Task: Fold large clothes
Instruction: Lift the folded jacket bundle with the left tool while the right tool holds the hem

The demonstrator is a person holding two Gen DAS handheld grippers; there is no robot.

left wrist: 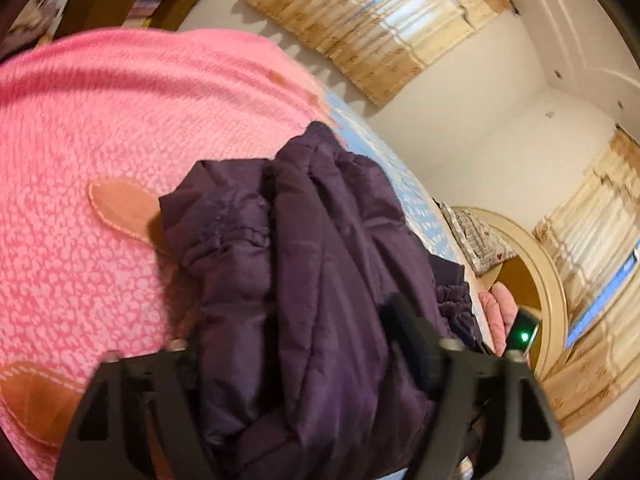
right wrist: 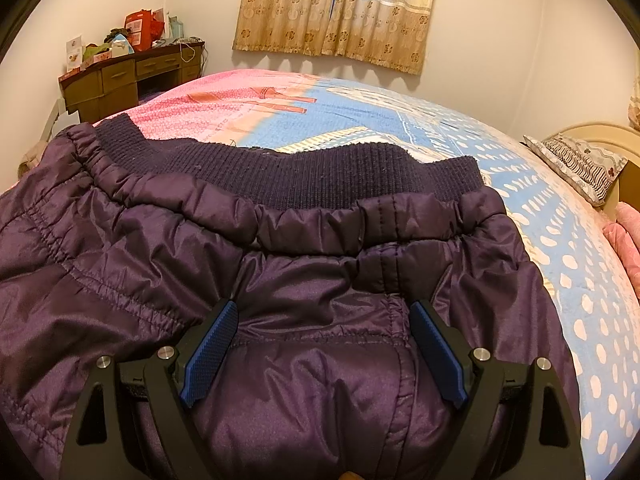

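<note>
A purple padded jacket (right wrist: 280, 280) lies on the bed (right wrist: 440, 140). A bunched fold fills the left gripper (left wrist: 304, 360); whether its wide jaws pinch it is unclear. The right gripper (right wrist: 324, 344) straddles the jacket below its ribbed hem (right wrist: 320, 172), jaws open, gripping nothing.

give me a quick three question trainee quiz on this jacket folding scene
1. True or false: the purple jacket lies on a bare wooden floor.
2. Multiple choice: the pads on the right gripper fingers are A) red B) blue C) white.
3. Fill in: beyond the jacket's ribbed hem, the bedspread turns from pink to ____.

Key: 1 false, it lies on the bed. 2 B. 3 blue.
</note>
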